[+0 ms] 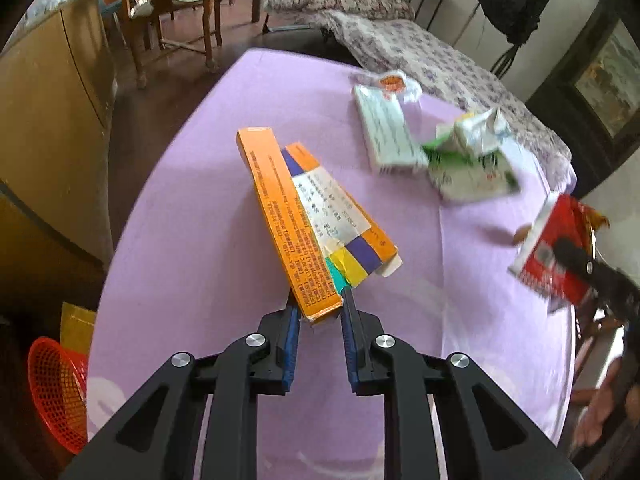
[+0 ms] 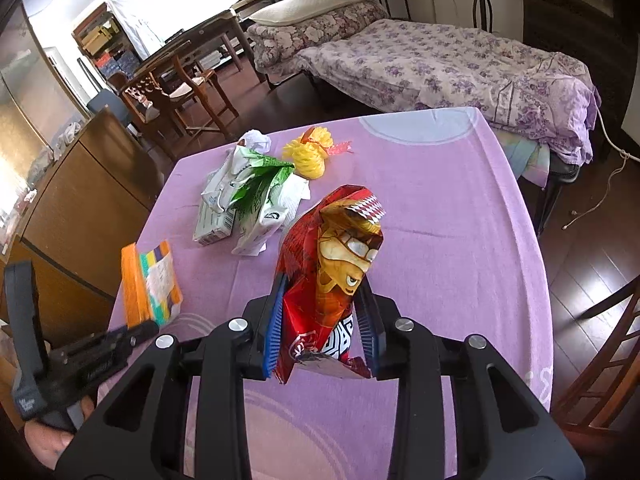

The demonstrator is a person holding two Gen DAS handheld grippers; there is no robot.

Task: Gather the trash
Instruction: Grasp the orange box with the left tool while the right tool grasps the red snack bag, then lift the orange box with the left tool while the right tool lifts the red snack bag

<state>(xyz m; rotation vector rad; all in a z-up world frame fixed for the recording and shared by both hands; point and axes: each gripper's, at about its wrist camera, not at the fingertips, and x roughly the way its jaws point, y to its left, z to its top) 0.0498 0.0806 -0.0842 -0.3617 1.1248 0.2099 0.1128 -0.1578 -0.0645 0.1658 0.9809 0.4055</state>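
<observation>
My left gripper (image 1: 318, 300) is shut on the near end of an orange box (image 1: 288, 220) with a white label, held just above the purple tablecloth (image 1: 200, 220). The box also shows in the right wrist view (image 2: 148, 284), with the left gripper behind it. My right gripper (image 2: 322, 292) is shut on a red and yellow snack bag (image 2: 332, 264), held upright above the table; it shows at the right in the left wrist view (image 1: 556, 248). A white carton (image 1: 386, 132) and a crumpled green and white bag (image 1: 468, 164) lie further back.
A yellow mesh ball (image 2: 308, 152) and crumpled white paper (image 2: 256, 140) lie at the table's far side. A red mesh basket (image 1: 56, 392) stands on the floor left of the table. A wooden cabinet (image 1: 48, 128) stands left, a flowered bed (image 2: 440, 64) behind, chairs (image 2: 180, 92) further back.
</observation>
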